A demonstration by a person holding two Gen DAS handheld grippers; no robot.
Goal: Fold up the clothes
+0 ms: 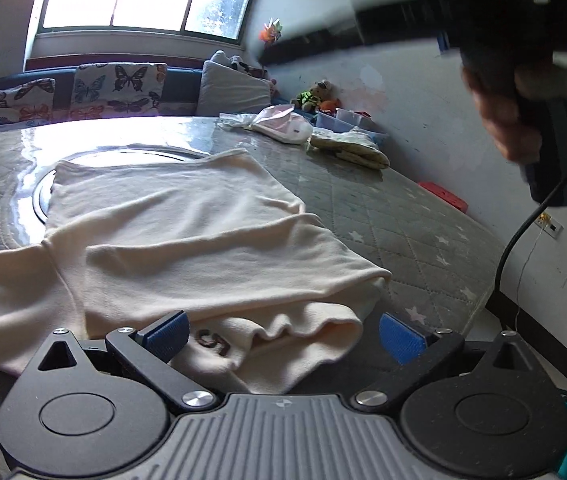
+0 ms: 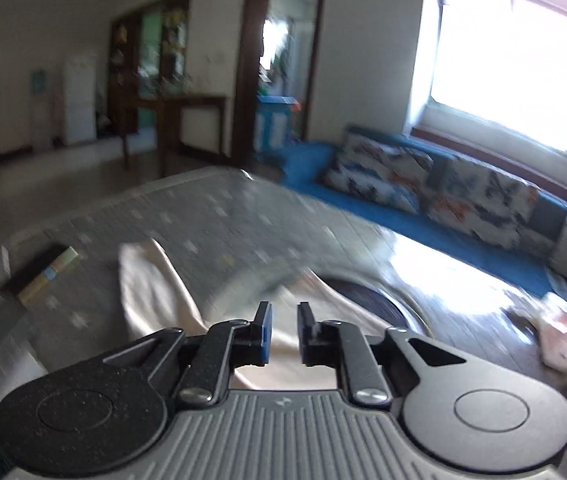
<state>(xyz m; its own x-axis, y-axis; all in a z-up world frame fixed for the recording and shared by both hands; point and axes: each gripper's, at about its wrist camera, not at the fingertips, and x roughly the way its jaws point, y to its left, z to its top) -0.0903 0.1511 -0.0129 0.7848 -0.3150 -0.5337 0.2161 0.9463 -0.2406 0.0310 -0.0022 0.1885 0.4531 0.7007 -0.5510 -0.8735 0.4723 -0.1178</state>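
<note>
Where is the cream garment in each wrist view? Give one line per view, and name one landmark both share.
Left wrist: the cream garment fills the centre and lower left, folded, reaching between the open left gripper.
Right wrist: it lies blurred at lower centre, behind the right gripper.
Shared landmark: the butterfly-print sofa cushions under the window.
</note>
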